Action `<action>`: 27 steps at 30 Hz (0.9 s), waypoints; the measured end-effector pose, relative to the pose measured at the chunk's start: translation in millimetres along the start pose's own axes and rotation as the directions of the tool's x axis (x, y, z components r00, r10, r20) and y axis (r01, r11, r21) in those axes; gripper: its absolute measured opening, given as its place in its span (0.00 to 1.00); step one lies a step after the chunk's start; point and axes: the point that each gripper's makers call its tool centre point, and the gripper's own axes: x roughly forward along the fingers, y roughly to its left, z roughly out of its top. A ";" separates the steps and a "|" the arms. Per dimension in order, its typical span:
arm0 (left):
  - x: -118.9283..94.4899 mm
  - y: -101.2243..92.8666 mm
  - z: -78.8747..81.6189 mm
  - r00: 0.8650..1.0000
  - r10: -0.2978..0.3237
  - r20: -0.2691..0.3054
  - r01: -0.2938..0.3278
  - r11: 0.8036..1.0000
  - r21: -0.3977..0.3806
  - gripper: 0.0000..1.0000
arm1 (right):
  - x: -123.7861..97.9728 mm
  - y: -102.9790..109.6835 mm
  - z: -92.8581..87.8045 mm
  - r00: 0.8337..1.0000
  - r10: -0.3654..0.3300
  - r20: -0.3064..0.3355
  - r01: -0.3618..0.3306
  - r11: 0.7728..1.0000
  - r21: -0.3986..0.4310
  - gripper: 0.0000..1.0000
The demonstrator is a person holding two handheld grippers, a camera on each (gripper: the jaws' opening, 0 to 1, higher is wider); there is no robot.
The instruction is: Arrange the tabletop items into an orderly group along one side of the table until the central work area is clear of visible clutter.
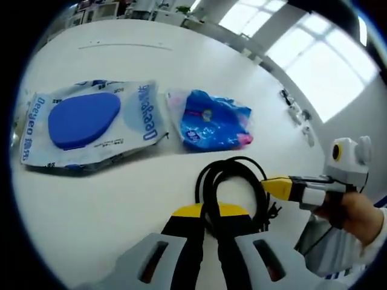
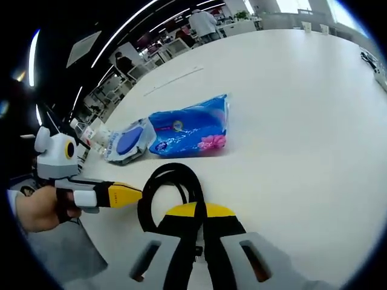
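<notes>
We note the coiled black cable (image 1: 233, 190) lying on the white counter (image 1: 109, 211), just ahead of both tongs. In the left gripper view its loop runs long-axis away from the camera, the rounded bend at the far end and the loose ends gathered toward the near right. In the right gripper view the same cable (image 2: 172, 187) arches up and leftward from between the jaws.

The left tongs (image 1: 208, 226) have their yellow-tipped black jaws drawn together on the near part of the loop, clamped on the cable. The right tongs (image 2: 196, 226) likewise close on the cable where it passes between their jaws. Each pair also shows in the other's view: the right tongs (image 1: 275, 186) come in from the right, held by a hand (image 1: 354, 214), yellow tip touching the coil's side; the left tongs (image 2: 124, 194) come in from the left, held by a hand (image 2: 39, 208).

Beyond the cable, apart from it, lies a blue plastic packet with pink print (image 1: 214, 121), long axis roughly across the left gripper view. Just beside that sits a flat white wet-wipes pack with a blue oval lid (image 1: 87, 124), lying lengthwise in line with it. Nothing stands between cable and packets. Small items line the far counter edge (image 1: 296, 112); too small to identify.
</notes>
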 end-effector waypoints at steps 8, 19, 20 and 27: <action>2.5 3.5 1.8 1.000 0.000 0.003 0.000 1.000 0.007 0.02 | -1.3 1.5 -0.3 1.000 0.008 0.001 -0.008 1.000 0.004 0.00; 1.9 -3.8 6.4 0.999 -0.029 0.027 0.029 1.000 0.002 0.22 | -4.1 -1.3 5.9 1.000 0.002 0.027 0.000 0.999 -0.040 0.08; 1.6 -7.3 7.4 0.999 -0.042 0.032 0.041 0.999 0.015 0.28 | -5.5 0.3 8.7 0.999 0.013 0.040 -0.011 0.999 -0.032 0.10; -13.3 -3.4 15.9 0.998 -0.011 0.066 0.003 0.993 0.118 0.58 | -16.9 16.0 25.0 0.993 0.045 0.105 -0.033 0.994 -0.108 0.43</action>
